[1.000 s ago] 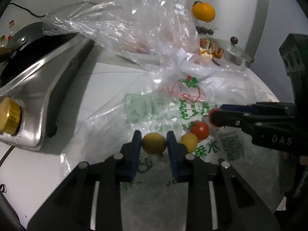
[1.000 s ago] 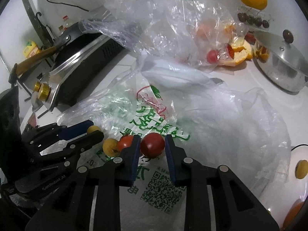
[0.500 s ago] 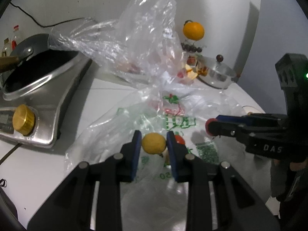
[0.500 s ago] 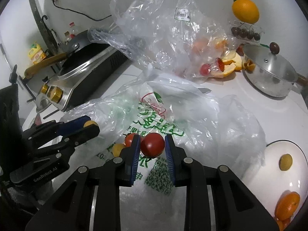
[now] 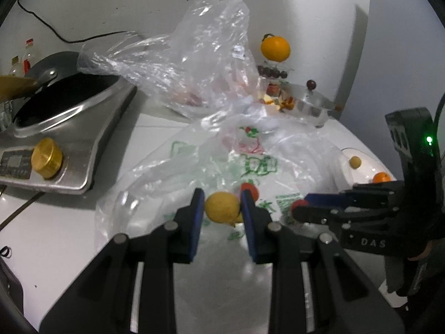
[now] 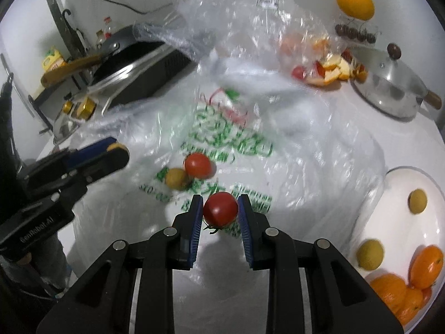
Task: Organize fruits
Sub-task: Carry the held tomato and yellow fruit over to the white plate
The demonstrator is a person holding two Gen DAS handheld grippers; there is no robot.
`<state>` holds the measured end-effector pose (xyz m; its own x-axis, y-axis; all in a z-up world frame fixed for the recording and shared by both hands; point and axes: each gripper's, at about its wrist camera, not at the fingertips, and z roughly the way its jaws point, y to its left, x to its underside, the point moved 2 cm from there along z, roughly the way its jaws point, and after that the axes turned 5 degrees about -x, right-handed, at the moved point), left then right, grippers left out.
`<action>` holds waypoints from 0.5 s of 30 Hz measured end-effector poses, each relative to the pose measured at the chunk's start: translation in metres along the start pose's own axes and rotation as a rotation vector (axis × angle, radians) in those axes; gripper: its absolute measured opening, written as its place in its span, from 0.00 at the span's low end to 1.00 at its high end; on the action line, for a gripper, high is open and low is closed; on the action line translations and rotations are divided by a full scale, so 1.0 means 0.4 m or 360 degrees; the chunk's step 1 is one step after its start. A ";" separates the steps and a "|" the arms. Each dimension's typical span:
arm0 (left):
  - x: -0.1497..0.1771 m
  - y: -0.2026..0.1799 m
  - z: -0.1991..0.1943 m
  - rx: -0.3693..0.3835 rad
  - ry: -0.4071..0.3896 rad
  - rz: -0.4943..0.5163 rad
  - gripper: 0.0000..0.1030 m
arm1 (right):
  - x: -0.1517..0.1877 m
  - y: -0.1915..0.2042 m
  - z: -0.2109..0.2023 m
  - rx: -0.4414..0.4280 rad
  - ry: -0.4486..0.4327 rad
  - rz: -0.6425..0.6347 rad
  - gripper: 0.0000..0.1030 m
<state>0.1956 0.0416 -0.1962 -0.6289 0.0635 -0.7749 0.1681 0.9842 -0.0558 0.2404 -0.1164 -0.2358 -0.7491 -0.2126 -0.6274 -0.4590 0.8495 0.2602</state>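
Starting at your left: your left claw point(image 5: 222, 208) is clamped on a yellow fruit point(image 5: 222, 207), held clear above the printed plastic bag point(image 5: 250, 167) that lies spread on the worktop point(image 5: 55, 236). That fruit is close to round. A small nub at its lower right edge suggests its long axis tilts down and to the right, across the fingers, but the shape is too even for you to be sure.

Further right, a red tomato point(image 6: 198, 165) and a second yellow fruit point(image 6: 175, 178) lie touching each other on the bag, not yet collected.

Your right claw point(image 6: 220, 208) is clamped on another tomato point(image 6: 220, 208). Its green stalk pokes out below the pads, so its stem end points down and back toward you, with its axis near upright.

At the far right, the white bowl point(image 6: 400, 172) already holds two yellow fruits and a cluster of oranges point(image 6: 403, 284).

So the sorting looks well under way: several pieces are in the bowl, two are in your claws and probably bound for it, and two wait on the bag. More fruit shows dimly through the clear bag point(image 6: 236, 27) at the back.
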 end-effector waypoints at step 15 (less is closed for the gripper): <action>0.024 0.037 0.107 -0.0070 0.0170 0.0082 0.28 | 0.010 0.015 0.039 0.0029 0.0041 -0.0049 0.27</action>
<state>0.2246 0.0496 -0.2316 -0.6980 0.1294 -0.7043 0.1703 0.9853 0.0122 0.2421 -0.1044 -0.2481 -0.7469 -0.2508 -0.6158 -0.4734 0.8509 0.2277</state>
